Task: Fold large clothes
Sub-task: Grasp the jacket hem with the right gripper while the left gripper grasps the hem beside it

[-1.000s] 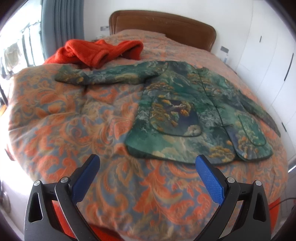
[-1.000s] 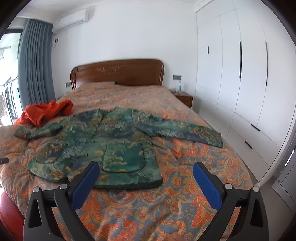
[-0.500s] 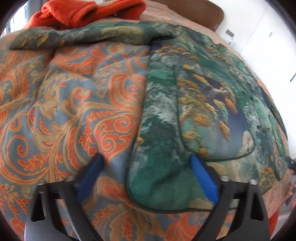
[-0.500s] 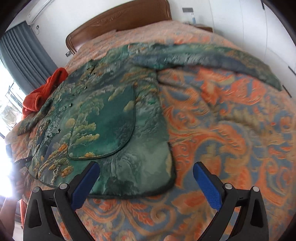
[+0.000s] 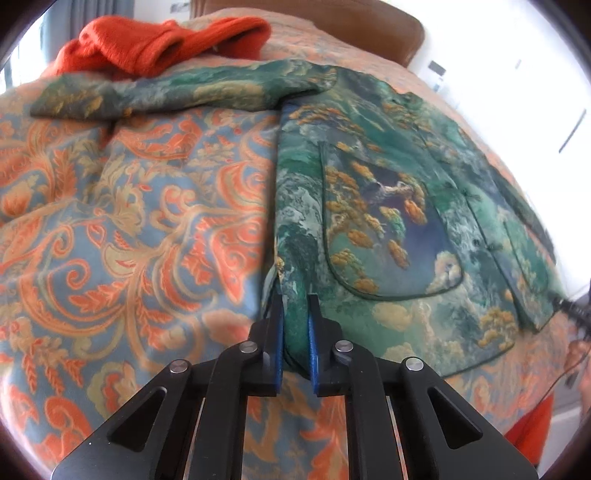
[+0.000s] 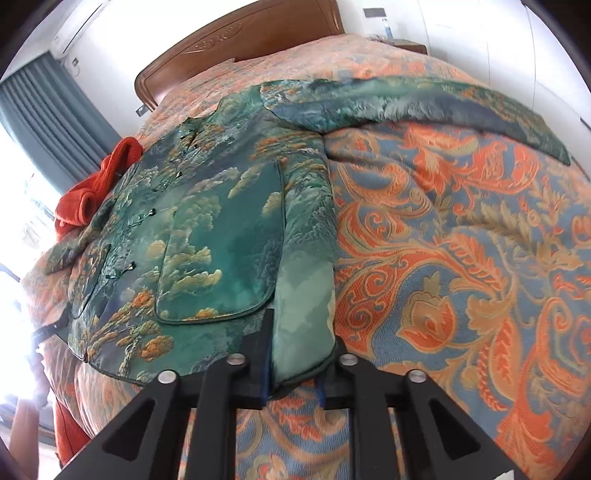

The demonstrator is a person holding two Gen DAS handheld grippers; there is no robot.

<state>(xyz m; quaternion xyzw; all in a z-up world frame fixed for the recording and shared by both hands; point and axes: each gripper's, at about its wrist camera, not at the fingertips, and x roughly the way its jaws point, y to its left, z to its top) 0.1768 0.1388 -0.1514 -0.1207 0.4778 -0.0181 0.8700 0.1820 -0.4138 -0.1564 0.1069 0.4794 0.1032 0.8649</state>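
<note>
Jacket [image 5: 388, 206]: lies flat on the bed [image 5: 129, 221], sleeves out.
Left gripper [image 5: 295, 325]: jaws just squeezed onto one bottom corner.
Right gripper [image 6: 295, 354]: jaws just squeezed onto the other corner.
Why: probably to lift the bottom edge and fold it up.

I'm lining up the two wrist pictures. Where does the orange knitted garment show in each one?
Left wrist view: the orange knitted garment lies at the top left, beyond the green jacket's outstretched sleeve.
Right wrist view: the same garment sits at the left edge, behind the jacket.
Shared landmark: the wooden headboard at the far end of the bed.
</note>
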